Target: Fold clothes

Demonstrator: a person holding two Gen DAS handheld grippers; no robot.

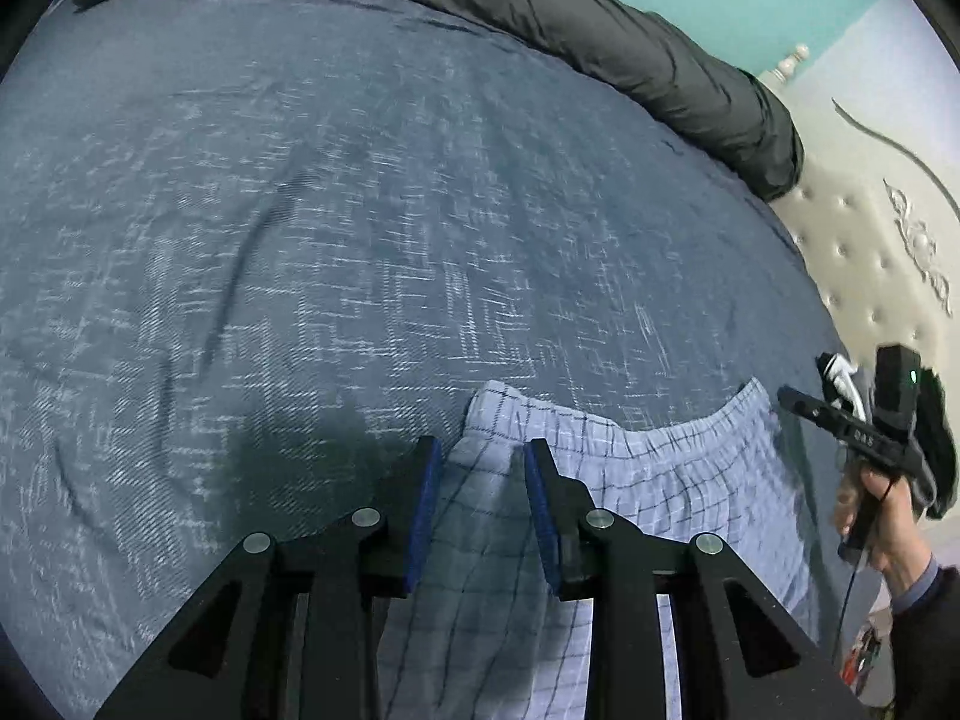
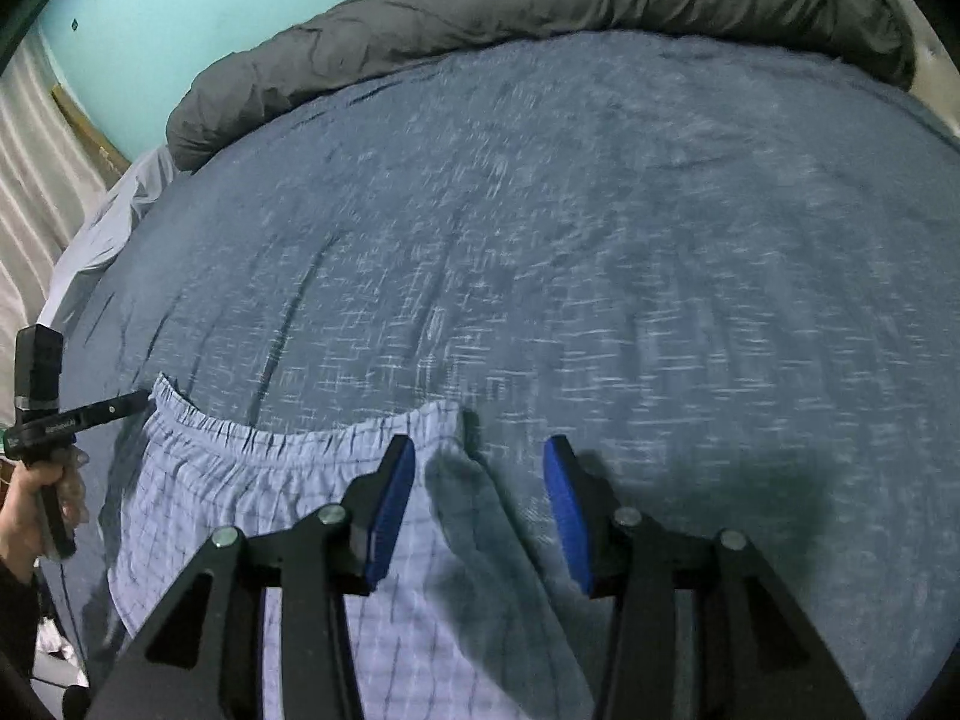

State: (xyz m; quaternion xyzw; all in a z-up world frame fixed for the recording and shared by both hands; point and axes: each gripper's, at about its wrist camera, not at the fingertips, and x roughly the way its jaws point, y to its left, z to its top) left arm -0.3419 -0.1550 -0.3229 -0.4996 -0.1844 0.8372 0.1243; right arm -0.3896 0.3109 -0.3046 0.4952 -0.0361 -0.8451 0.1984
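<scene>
Pale blue checked trousers (image 1: 630,480) with a gathered elastic waistband lie on a blue woven bedspread (image 1: 360,210). My left gripper (image 1: 483,447) is open, its blue pads on either side of the waistband's left corner, the cloth running between them. In the right wrist view the trousers (image 2: 240,480) spread to the left, and my right gripper (image 2: 480,444) stands open over the waistband's right corner. A hand holds each gripper. The right gripper (image 1: 786,397) shows at the cloth's far edge in the left wrist view. The left gripper (image 2: 141,403) touches the other corner in the right wrist view.
A rolled dark grey duvet (image 1: 600,18) lies along the bed's far edge (image 2: 540,6). A cream tufted headboard (image 1: 870,252) stands to the right. On the other side are a pale curtain (image 2: 36,180) and a teal wall. The bedspread (image 2: 660,240) stretches wide beyond the trousers.
</scene>
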